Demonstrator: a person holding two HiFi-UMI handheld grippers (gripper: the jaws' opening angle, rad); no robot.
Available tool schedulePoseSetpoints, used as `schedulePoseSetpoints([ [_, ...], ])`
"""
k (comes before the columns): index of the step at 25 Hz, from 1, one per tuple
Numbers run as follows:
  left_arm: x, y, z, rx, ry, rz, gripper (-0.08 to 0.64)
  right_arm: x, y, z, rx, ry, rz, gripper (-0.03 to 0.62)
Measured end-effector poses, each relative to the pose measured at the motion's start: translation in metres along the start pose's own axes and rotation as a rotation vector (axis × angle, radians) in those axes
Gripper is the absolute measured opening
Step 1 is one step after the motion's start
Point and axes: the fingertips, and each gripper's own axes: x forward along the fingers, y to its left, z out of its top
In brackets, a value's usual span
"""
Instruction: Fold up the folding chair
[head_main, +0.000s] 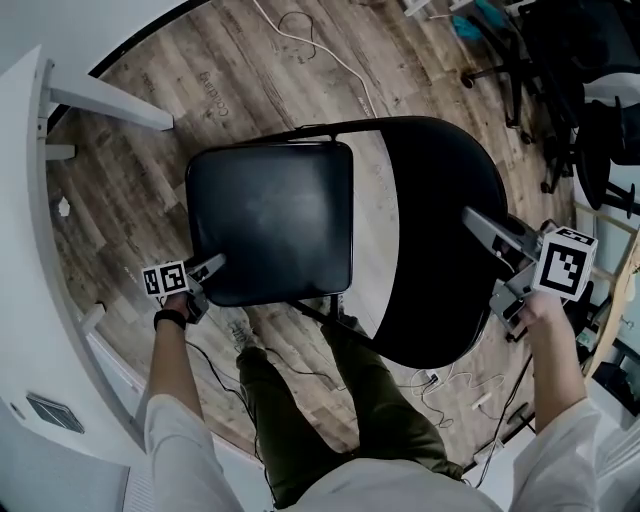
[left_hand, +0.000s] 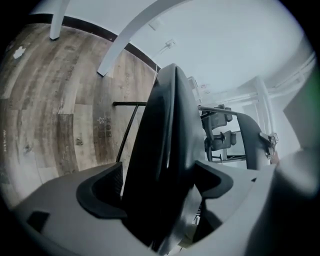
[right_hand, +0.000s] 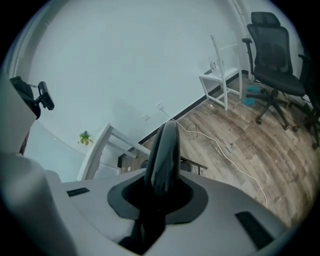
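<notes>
**Jaws at both chair ends**

Left gripper (head_main: 214, 266) gapes wide astride the seat (left_hand: 160, 150) edge, not pinching it, while right gripper (head_main: 474, 219) is clamped on the backrest (right_hand: 162, 150) rim. Folding chair (head_main: 270, 215) stands open on the wood floor (head_main: 130, 180), before the person's legs (head_main: 300, 420).

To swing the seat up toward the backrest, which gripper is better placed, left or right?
Probably the left gripper. Its open jaws straddle the front corner of the seat, ready to close and lift. The right gripper is clamped on the edge of the backrest, steadying it.
</notes>
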Motion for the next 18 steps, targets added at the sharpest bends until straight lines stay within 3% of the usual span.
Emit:
schedulePoseSetpoints([
  [9, -0.006, -0.024, -0.006, 0.002, -0.006, 0.058, 0.434, -0.011, 0.008, 0.009, 0.013, -0.007, -0.032, 0.064],
  [18, -0.021, -0.109, -0.026, -0.007, -0.028, 0.098, 0.429, -0.052, 0.023, 0.023, -0.009, 0.017, -0.084, 0.064],
])
